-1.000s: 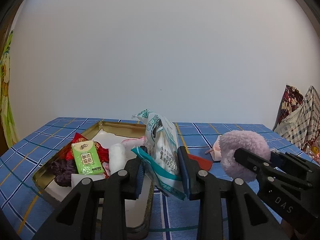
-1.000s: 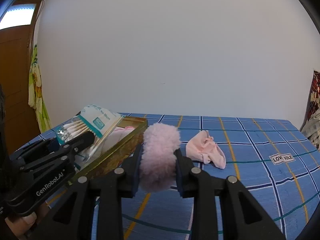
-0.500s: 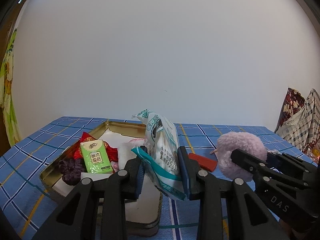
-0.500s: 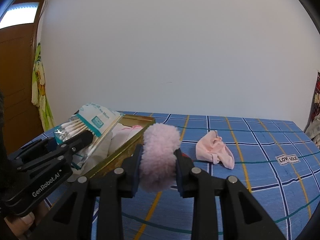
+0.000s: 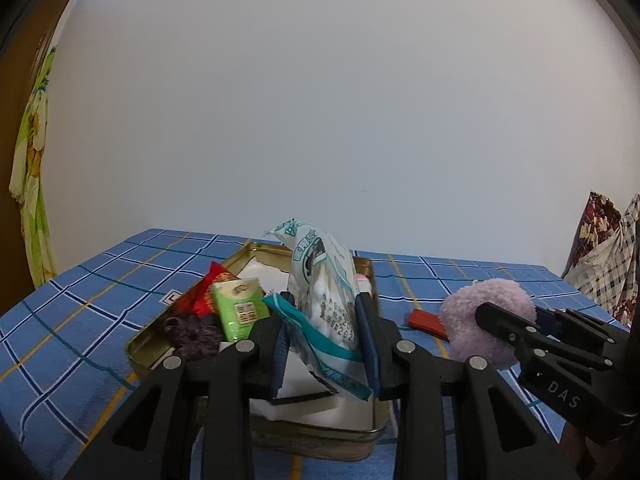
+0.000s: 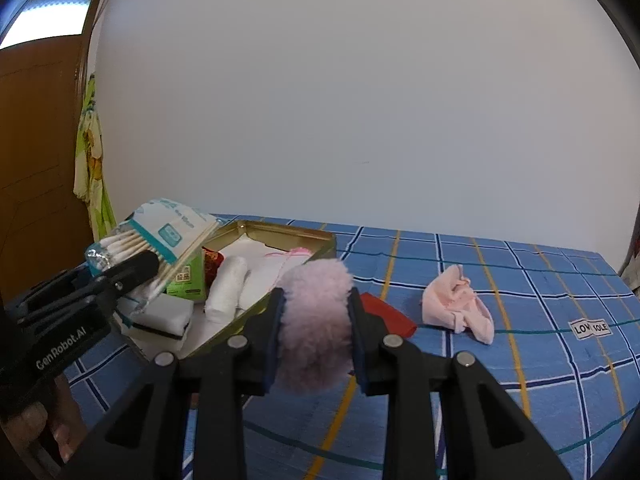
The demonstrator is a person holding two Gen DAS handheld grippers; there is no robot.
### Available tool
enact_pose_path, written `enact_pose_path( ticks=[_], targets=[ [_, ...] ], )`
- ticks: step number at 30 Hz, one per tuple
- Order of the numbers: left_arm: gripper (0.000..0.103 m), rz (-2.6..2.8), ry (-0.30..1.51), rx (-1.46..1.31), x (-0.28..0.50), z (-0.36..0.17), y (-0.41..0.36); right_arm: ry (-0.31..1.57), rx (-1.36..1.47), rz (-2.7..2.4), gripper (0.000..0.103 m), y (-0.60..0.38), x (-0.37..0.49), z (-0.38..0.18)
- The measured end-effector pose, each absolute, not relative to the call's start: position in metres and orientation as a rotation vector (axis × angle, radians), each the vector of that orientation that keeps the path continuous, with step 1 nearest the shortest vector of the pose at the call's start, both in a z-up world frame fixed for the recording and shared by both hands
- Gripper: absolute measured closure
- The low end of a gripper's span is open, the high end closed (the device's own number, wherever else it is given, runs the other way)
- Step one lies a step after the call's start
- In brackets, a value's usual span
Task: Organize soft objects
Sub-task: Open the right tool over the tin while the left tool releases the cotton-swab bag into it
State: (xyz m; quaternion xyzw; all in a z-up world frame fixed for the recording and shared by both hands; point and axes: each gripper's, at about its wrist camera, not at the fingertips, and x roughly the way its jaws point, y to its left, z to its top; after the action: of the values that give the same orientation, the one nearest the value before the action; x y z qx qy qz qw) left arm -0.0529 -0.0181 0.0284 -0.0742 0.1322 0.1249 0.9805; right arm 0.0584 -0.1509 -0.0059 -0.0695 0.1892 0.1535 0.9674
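My left gripper [image 5: 323,308] is shut on a clear bag of cotton swabs [image 5: 320,264], held upright over the near end of a gold tin [image 5: 138,350]. The right wrist view shows the same bag [image 6: 160,236] at the left, above the tin [image 6: 280,229]. My right gripper [image 6: 316,300] is shut on a fluffy lilac-pink puff [image 6: 316,320], just right of the tin's rim and above the blue checked cloth. In the tin lie a green tissue pack [image 5: 239,308], a red packet [image 5: 204,292], a purple scrunchie [image 5: 192,332], a white roll [image 6: 228,288] and a white sponge [image 6: 168,316].
A pink sock [image 6: 456,308] lies crumpled on the blue checked tablecloth [image 6: 540,360] right of the puff. A flat red piece [image 6: 388,316] lies between tin and sock. Patterned fabric [image 5: 604,256] hangs at the far right, a wooden door [image 6: 36,160] at the left.
My left gripper has carried the swab bag leftward, so the tin now sits under it instead of off to its left. The right gripper and puff have hardly moved.
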Motion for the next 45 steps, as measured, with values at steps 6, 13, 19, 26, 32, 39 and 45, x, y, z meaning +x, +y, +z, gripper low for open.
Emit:
enact_pose_path(
  ticks=[6,13,19,26,32,39,45],
  targets=[
    [0.069,0.267,0.261,-0.142,-0.062,0.030,-0.014,0.381,-0.131,0.326,0.074,-0.149,0.061,-0.006],
    [0.069,0.288,0.257,-0.127,-0.067,0.042,-0.003,0.392,-0.138,0.365,0.074,-0.136,0.073,-0.008],
    [0.069,0.292,0.266,-0.080,-0.048,0.067,0.016,0.403,-0.132,0.427,0.074,-0.110,0.094,0.002],
    [0.069,0.278,0.400,-0.144,-0.004,0.071,0.048,0.436,-0.089,0.469,0.074,-0.084,0.132,0.014],
    [0.068,0.253,0.508,-0.156,0.027,0.066,0.063,0.502,-0.100,0.461,0.071,-0.063,0.166,-0.001],
    [0.043,0.276,0.519,-0.080,0.022,0.065,0.049,0.507,-0.055,0.482,0.032,-0.075,0.168,-0.004],
    [0.034,0.297,0.466,-0.105,0.007,0.071,0.046,0.484,-0.011,0.473,0.018,-0.102,0.144,0.004]
  ],
)
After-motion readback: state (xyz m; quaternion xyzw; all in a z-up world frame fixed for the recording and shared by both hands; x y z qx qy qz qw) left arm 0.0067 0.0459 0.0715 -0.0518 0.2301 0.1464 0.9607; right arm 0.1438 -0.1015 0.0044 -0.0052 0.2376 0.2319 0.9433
